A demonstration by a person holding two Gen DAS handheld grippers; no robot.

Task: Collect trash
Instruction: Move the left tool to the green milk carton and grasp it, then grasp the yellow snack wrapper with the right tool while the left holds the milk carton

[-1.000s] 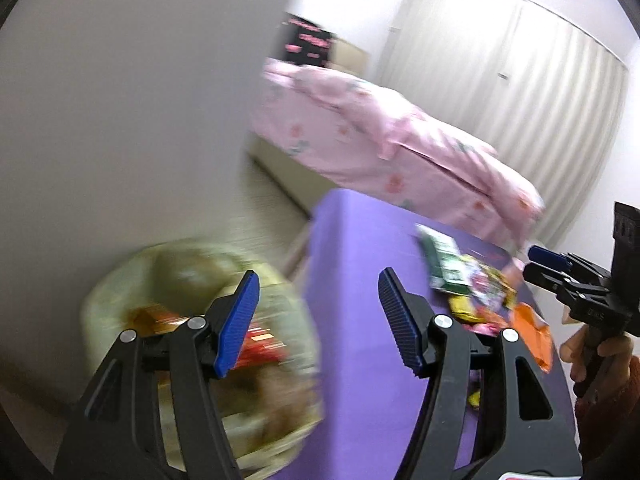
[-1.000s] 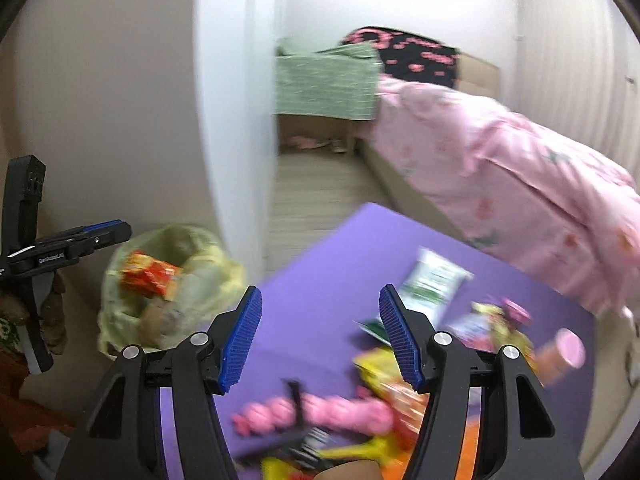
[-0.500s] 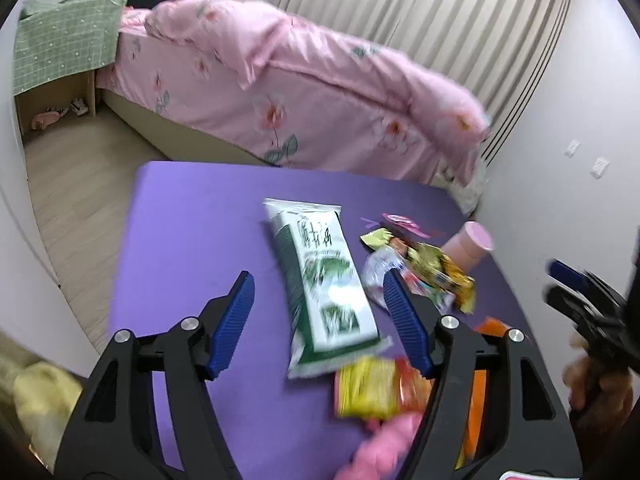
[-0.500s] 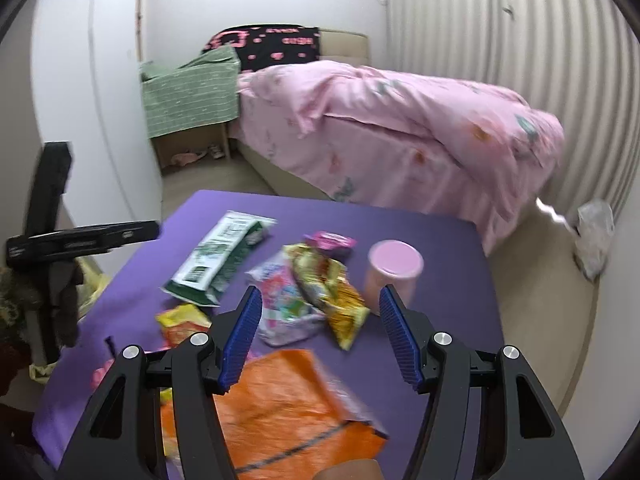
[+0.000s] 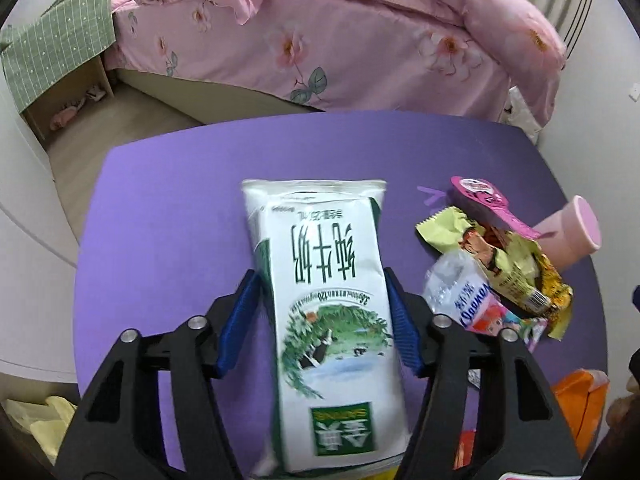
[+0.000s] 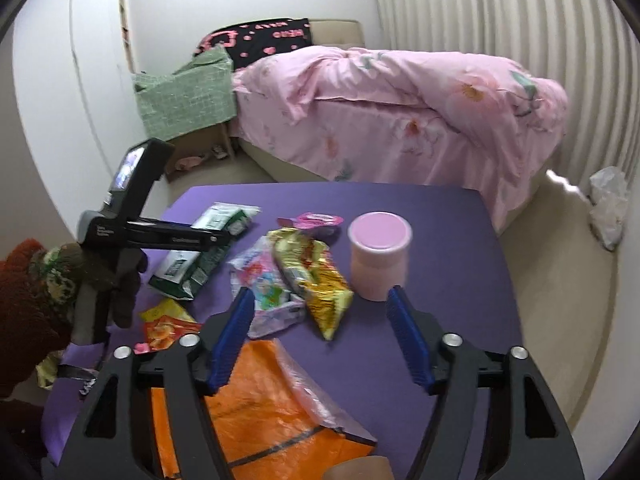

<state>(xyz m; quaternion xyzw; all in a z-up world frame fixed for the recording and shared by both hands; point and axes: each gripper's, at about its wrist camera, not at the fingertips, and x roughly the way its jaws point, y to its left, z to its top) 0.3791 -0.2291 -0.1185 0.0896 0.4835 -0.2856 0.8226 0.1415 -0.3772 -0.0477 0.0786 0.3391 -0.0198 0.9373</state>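
My left gripper (image 5: 322,308) is open, its blue pads on either side of a white and green milk pouch (image 5: 328,300) lying on the purple table (image 5: 168,232); the pouch also shows in the right wrist view (image 6: 200,256). My right gripper (image 6: 322,332) is open and empty above the table, just in front of a pink cup (image 6: 378,256). A yellow snack wrapper (image 6: 312,276), a clear pink-printed wrapper (image 6: 264,284), a small red and yellow packet (image 6: 166,326) and an orange bag (image 6: 256,416) lie on the table.
A pink lid or spoon-shaped wrapper (image 5: 484,200) lies behind the yellow wrapper (image 5: 504,260). A yellowish bag (image 5: 44,420) sits low at the left beside the table. A bed with a pink duvet (image 6: 400,112) stands beyond the table. A white bag (image 6: 608,204) lies on the floor at right.
My left gripper swung from the yellowish bag back over the table and came down around the milk pouch. My right gripper turned right toward the pink cup.
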